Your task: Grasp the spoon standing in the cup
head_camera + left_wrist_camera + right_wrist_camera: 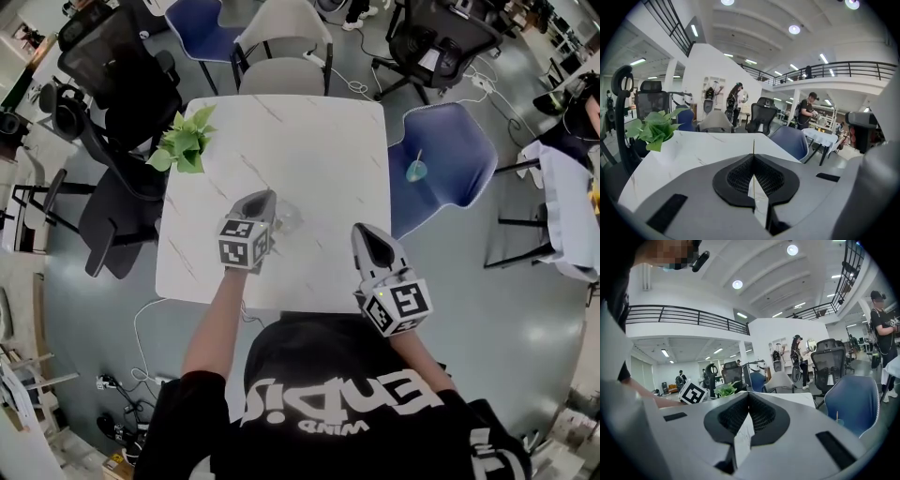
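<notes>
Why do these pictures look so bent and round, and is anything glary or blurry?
Head view: fisheye bulge, the table edges bow, light is even. Left gripper view: black rounded corners, a ceiling lamp blown white, the close left tongs a little soft. Right gripper view: the railing curves, same dark rim.

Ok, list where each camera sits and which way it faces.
Head view: on the person's head, looking steeply down at the table; shows torso, left gripper, right gripper.
Left gripper view: on the left gripper, looking along its shut jaws over the table to the plant; spoon pinched between them.
Right gripper view: on the right gripper, shut and empty, facing across the table; the left gripper's cube shows.
Shared: both gripper views show the plant.
</notes>
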Action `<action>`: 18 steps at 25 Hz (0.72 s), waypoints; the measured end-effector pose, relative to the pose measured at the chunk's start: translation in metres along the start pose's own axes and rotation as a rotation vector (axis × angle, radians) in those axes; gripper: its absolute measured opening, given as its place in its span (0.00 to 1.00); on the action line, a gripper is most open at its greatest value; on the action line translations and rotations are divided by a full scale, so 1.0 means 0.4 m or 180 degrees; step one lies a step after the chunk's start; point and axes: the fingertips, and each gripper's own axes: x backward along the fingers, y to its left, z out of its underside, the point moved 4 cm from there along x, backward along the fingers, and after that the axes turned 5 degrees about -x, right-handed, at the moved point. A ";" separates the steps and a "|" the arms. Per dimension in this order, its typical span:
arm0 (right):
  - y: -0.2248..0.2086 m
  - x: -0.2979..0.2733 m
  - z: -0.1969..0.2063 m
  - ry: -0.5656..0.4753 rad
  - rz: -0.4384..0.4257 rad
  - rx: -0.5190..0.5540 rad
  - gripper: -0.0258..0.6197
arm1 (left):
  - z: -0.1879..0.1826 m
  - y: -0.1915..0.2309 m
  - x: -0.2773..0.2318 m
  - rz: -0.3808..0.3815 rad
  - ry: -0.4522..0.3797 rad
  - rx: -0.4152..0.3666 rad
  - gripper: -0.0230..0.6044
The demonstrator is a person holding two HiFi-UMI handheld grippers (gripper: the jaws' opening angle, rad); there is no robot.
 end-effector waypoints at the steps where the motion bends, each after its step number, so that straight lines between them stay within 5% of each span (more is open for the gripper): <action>1: 0.002 -0.002 -0.001 0.0001 -0.0023 0.0006 0.06 | -0.004 0.002 0.008 -0.0016 -0.0029 0.0022 0.06; 18: 0.003 0.037 -0.012 0.0044 -0.0262 0.0025 0.06 | -0.154 -0.038 0.130 -0.0246 -0.0472 0.0071 0.06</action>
